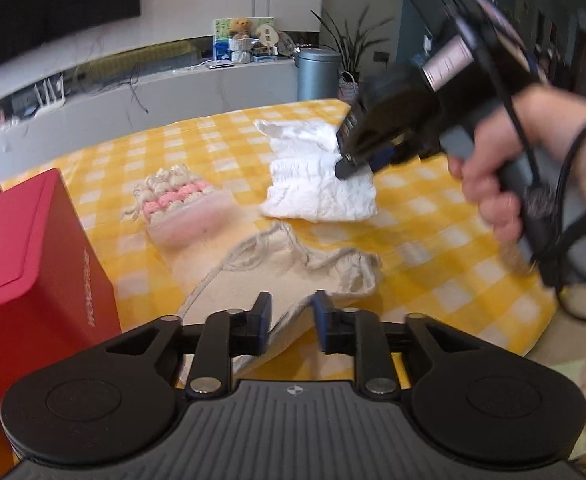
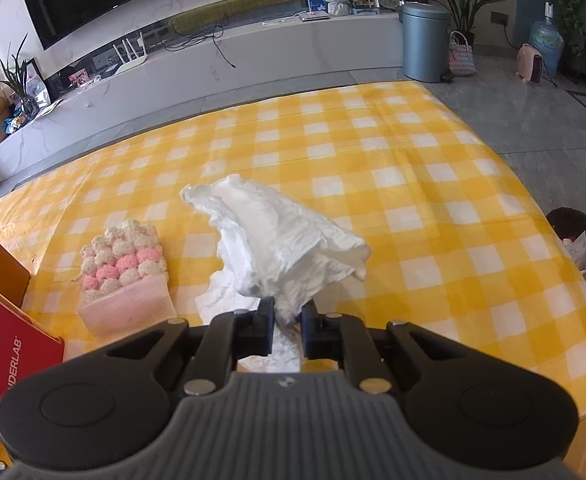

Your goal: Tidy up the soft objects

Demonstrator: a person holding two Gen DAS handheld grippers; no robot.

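A white crumpled cloth lies on the yellow checked table; my right gripper is shut on its near edge and lifts it. In the left wrist view the right gripper pinches the same white cloth. A beige drawstring bag lies in front of my left gripper, whose jaws stand apart with the bag's edge between them. A pink and cream knitted pouch lies to the left, also seen in the right wrist view.
A red box stands at the table's left edge, also in the right wrist view. A black waste bin stands off the table's right side. A TV wall and a low shelf are beyond the table.
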